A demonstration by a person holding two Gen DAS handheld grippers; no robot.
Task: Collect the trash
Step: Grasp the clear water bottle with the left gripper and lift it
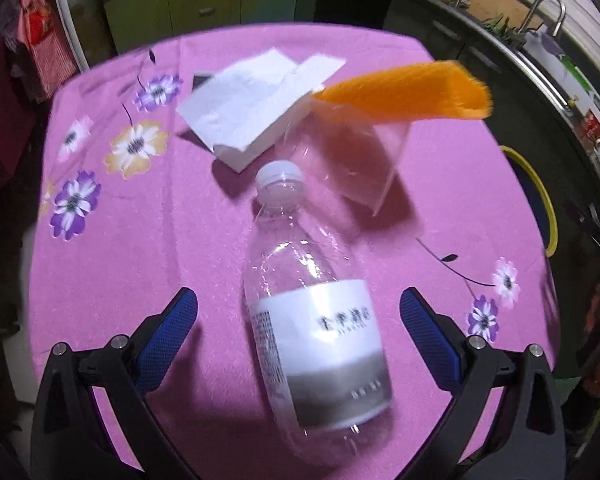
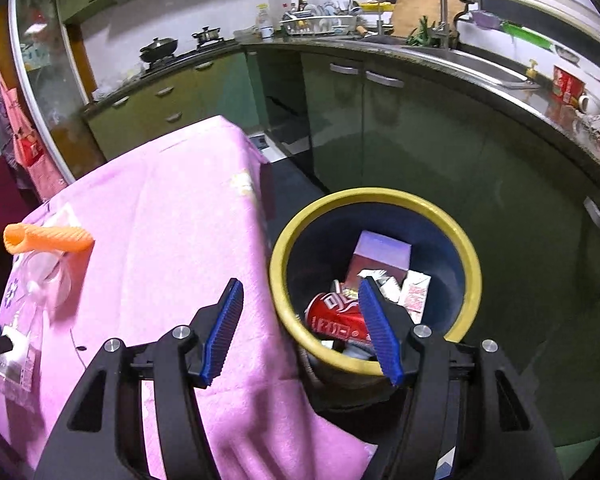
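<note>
My left tongs (image 1: 296,312) stood wide apart, their blue pads (image 1: 172,332) on either side of a clear plastic bottle (image 1: 312,320) without touching it. The bottle lay on its side on the pink flowered tablecloth (image 1: 140,220), in the lower middle of the left view, its white cap (image 1: 280,174) pointing up the frame and its white and grey label (image 1: 332,356) between my fingers. Only this view showed the bottle whole. Beyond the cap sat a clear plastic bag (image 1: 356,160) with an orange strip along its top (image 1: 408,92), and to its left a white folded paper (image 1: 252,108) near the upper middle. At the right edge I could see just a sliver of the yellow rim of the bin (image 1: 540,200).

The right view showed what the left one could not. My right tongs (image 2: 300,320) were also apart and held nothing, hanging over the gap between the table edge and the bin. The bin (image 2: 380,196), dark blue inside with a yellow rim, filled the middle of that frame, standing just beside the table. In it lay a red soda can (image 2: 336,316), a purple box (image 2: 380,260) and some paper wrappers (image 2: 414,292). The orange-topped bag (image 2: 48,240) appeared at the left of that frame, and the bottle's cap end (image 2: 14,344) peeked in at the lower left edge, with a corner of my left tongs beside it. Behind ran the green kitchen cabinets (image 2: 380,120), with the sink tap (image 2: 448,0) at the upper right.
</note>
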